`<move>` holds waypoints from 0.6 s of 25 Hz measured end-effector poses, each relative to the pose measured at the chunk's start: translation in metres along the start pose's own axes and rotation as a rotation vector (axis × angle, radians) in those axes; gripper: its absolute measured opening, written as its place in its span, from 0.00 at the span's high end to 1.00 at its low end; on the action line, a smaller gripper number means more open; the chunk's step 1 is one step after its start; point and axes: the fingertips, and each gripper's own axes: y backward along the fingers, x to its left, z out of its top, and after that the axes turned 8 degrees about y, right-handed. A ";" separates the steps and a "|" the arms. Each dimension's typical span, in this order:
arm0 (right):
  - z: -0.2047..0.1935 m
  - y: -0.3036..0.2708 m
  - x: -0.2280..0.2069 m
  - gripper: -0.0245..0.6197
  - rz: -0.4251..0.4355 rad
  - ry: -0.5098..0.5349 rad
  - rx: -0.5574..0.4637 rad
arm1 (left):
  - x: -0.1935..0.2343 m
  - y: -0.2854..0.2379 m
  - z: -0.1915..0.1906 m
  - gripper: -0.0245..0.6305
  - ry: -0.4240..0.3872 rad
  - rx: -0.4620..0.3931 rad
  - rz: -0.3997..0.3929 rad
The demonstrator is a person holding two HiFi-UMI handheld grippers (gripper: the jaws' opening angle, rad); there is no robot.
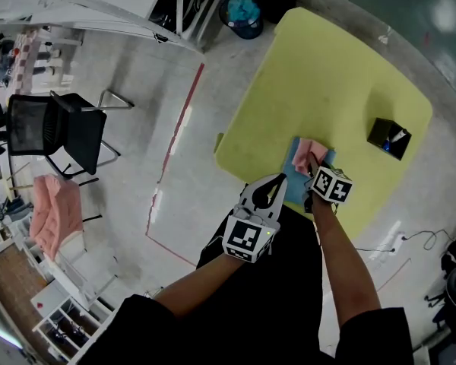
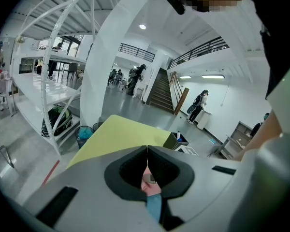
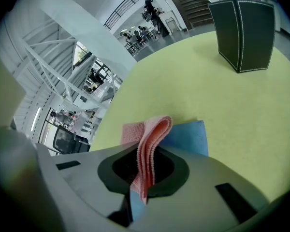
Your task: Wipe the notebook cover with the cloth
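The right claw (image 3: 147, 153) is closed tight on a pink woven cloth (image 3: 152, 134), folded into a few layers that stand up between the jaws and spill forward over the front. Under it lies the flat blue notebook (image 3: 189, 136), near the front edge of the yellow-green desk (image 3: 208, 91). In the head view the cloth (image 1: 310, 150) sits on the far end of the notebook (image 1: 296, 167), with the right claw (image 1: 315, 169) over the cover.

The left claw (image 2: 147, 151) has its jaws pressed together with nothing between them. It hangs at the desk's near edge, just beside the notebook, and does not seem to touch it. A dark square leather-look box (image 1: 387, 138) stands well apart towards the far right corner.

As I read it, the cloth is picked up and brought to the cover, so wiping is at its start or under way. No mark on the cover shows how much has been cleaned. What is left is to draw the cloth across the rest of the cover, most of which lies on the near side of the cloth
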 end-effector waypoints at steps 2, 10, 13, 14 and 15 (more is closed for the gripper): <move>0.000 0.001 0.000 0.90 0.009 0.004 -0.004 | -0.003 -0.002 0.000 0.94 -0.003 0.001 -0.001; 0.001 0.003 -0.007 0.90 0.004 -0.001 -0.011 | -0.007 -0.007 -0.006 0.94 -0.030 0.017 -0.011; -0.002 0.006 -0.012 0.90 -0.001 -0.007 -0.008 | -0.011 -0.007 -0.005 0.94 -0.036 0.022 -0.018; -0.002 0.007 -0.012 0.90 0.000 -0.008 -0.009 | -0.013 -0.008 -0.005 0.94 -0.038 0.022 -0.021; -0.002 0.008 -0.013 0.90 0.002 -0.008 -0.010 | -0.014 -0.009 -0.004 0.94 -0.041 0.022 -0.022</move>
